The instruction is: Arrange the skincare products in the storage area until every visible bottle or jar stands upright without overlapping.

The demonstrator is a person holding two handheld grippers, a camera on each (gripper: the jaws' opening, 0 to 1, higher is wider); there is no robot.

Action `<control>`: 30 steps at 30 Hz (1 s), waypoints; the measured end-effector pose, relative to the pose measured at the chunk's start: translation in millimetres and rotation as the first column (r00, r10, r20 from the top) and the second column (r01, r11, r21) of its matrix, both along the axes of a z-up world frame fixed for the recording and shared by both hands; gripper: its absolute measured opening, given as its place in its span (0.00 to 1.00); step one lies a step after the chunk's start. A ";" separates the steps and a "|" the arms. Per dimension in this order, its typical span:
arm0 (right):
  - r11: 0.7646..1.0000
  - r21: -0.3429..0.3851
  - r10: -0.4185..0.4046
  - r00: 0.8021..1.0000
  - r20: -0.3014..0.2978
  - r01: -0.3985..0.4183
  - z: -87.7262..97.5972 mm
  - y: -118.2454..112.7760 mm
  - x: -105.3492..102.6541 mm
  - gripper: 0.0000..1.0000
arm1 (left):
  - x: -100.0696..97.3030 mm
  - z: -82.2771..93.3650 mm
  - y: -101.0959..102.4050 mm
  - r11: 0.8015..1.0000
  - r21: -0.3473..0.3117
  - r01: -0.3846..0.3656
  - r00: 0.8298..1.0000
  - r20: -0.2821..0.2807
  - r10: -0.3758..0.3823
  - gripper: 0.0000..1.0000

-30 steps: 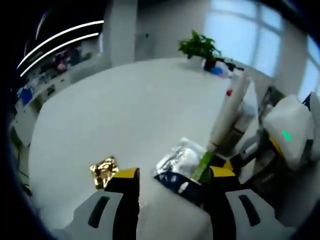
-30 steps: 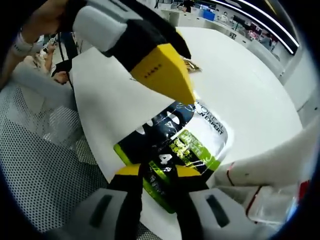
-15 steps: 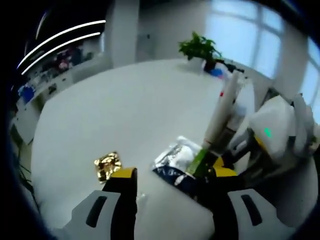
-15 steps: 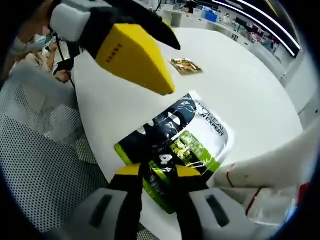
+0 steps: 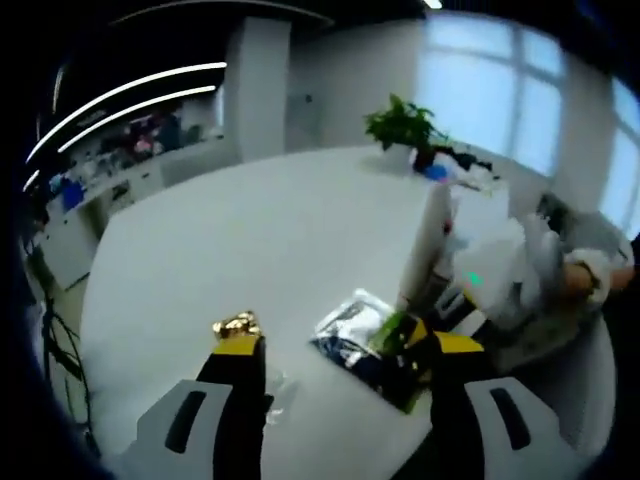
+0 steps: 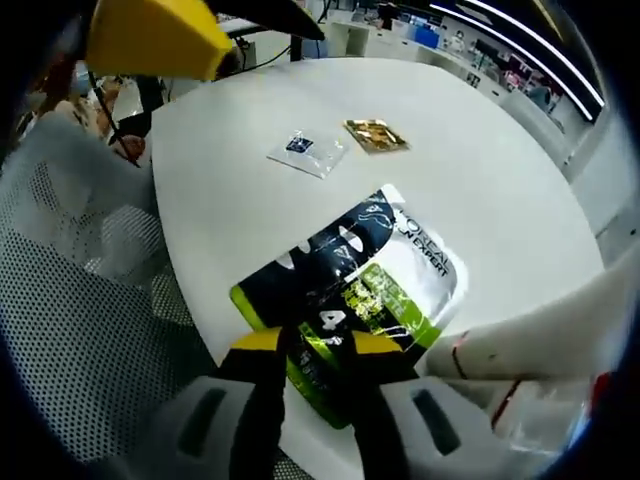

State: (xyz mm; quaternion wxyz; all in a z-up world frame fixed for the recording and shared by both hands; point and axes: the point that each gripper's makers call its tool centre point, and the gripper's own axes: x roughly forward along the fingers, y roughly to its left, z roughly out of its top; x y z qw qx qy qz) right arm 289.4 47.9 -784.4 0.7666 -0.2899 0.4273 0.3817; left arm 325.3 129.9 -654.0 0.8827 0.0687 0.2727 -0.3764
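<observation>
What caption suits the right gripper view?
Right gripper pinching a flat sachet at the white table edge, gold packet and clear packet beyond.

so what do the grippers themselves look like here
Both match: the left gripper and right gripper each have two black jaws capped with yellow tips, rising from pale grey housings with dark oval slots. In the right gripper view, the left gripper's yellow tip looks wedge-shaped.
</observation>
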 end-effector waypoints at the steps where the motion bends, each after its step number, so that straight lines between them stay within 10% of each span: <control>1: 1.000 -0.003 0.002 1.000 0.004 -0.002 0.2 -0.2 0.6 0.27 | -2.4 1.6 1.7 1.000 0.001 -0.003 1.000 0.008 0.003 0.66; 14: 0.999 -0.041 0.037 0.997 0.061 -0.034 7.7 -3.8 3.2 0.28 | -17.4 4.9 26.5 0.997 -0.048 -0.066 0.998 0.019 0.067 0.70; 25: 0.993 0.101 0.025 0.949 0.315 -0.060 76.7 12.2 7.4 0.37 | -19.5 5.5 47.5 0.995 -0.034 -0.092 0.995 0.036 0.094 0.71; 30: 0.982 0.189 -0.042 0.949 0.312 -0.019 99.1 10.3 -1.8 0.49 | -20.3 2.8 49.2 0.997 -0.002 -0.082 0.996 0.043 0.082 0.72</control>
